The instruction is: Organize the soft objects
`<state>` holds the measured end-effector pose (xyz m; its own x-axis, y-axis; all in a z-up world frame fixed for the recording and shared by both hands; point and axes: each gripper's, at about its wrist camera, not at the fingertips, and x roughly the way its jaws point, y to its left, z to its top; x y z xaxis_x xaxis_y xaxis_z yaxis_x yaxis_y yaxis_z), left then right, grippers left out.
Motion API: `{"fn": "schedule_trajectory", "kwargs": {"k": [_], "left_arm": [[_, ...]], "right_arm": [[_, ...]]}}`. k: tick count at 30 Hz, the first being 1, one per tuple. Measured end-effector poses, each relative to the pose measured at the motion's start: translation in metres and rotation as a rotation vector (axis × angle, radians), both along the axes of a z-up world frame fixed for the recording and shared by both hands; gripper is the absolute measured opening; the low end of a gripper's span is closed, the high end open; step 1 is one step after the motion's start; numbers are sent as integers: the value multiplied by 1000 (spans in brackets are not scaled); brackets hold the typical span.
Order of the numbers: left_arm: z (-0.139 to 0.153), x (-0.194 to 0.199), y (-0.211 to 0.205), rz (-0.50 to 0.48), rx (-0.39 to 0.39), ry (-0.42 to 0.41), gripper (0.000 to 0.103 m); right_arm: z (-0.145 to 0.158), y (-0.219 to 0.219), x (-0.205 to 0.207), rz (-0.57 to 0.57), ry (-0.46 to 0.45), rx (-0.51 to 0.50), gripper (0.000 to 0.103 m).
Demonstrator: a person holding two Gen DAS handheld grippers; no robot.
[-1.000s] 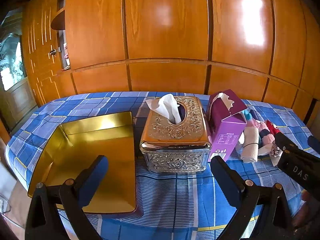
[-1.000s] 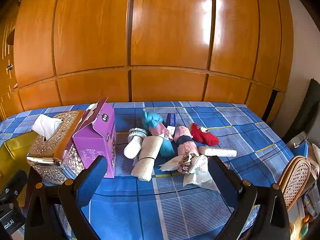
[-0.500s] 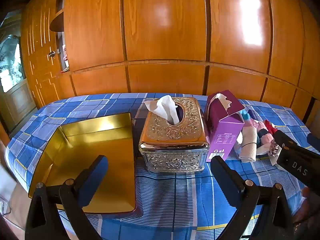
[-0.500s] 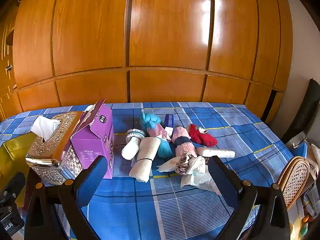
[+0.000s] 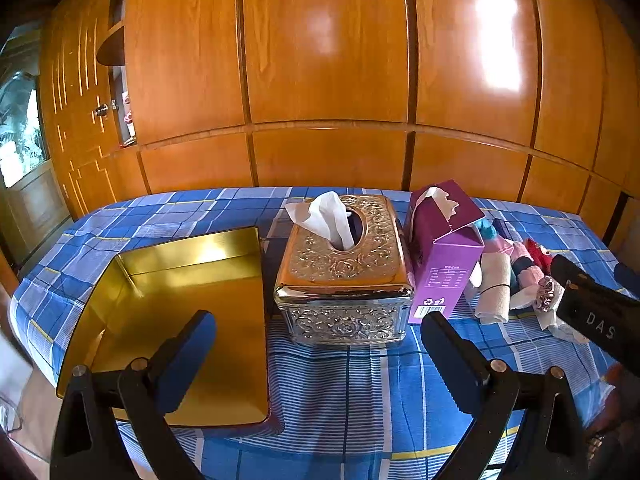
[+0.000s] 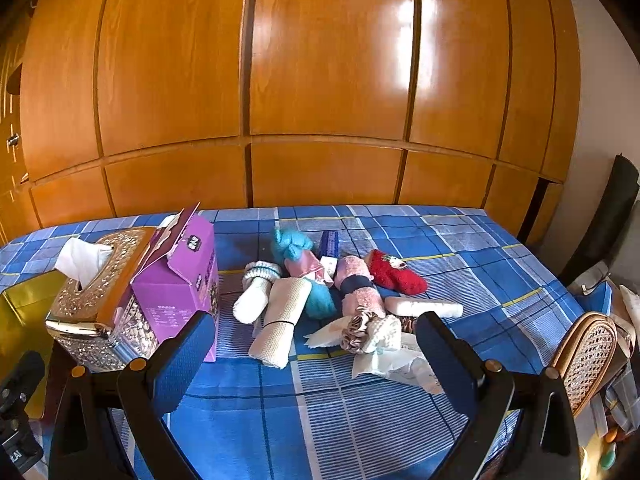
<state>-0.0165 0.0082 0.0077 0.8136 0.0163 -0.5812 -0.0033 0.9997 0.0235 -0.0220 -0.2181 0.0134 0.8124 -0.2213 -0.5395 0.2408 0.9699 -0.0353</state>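
Note:
A heap of soft items lies on the blue checked cloth in the right wrist view: a beige rolled towel, a white roll, a teal yarn piece, a pink roll with a dark band, a red sock and crumpled tissue. My right gripper hangs open just in front of the heap, holding nothing. My left gripper is open in front of the ornate tissue box. An empty gold tray sits at the left. The beige towel shows at the right of the left wrist view.
A purple carton with a torn-open top stands between the tissue box and the heap. A wood-panelled wall runs behind the table. A wicker chair back and clutter stand off the table's right edge. The other gripper's black body crosses the left view's right side.
Both views have pulled back slightly from the table, so the objects sit a bit farther off. Both grippers stay open and nothing on the cloth has moved.

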Motion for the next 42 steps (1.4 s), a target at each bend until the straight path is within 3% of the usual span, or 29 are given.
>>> {"fn": "schedule_trajectory", "kwargs": {"k": [16,21,29,36,39,42], "left_arm": [[3,-2,-13,-76,0,-2,103],[6,2,-22,-226,-81,31,103],[8,21,-76,-476,-65,110,103],[-7,38,-128,-589,-25,191,102],[-15,49,-151,-637,-35,236,93],[-23,63,-180,-702,6,252,78]], "right_arm": [[9,-48,3,-85,-21,42,102],[15,-92,6,-136,-14,95,102],[14,-166,1,-256,-12,197,102],[-8,-198,3,-295,7,324,102],[-20,-206,3,-300,12,391,102],[-29,-211,4,-299,18,446,102]]}}
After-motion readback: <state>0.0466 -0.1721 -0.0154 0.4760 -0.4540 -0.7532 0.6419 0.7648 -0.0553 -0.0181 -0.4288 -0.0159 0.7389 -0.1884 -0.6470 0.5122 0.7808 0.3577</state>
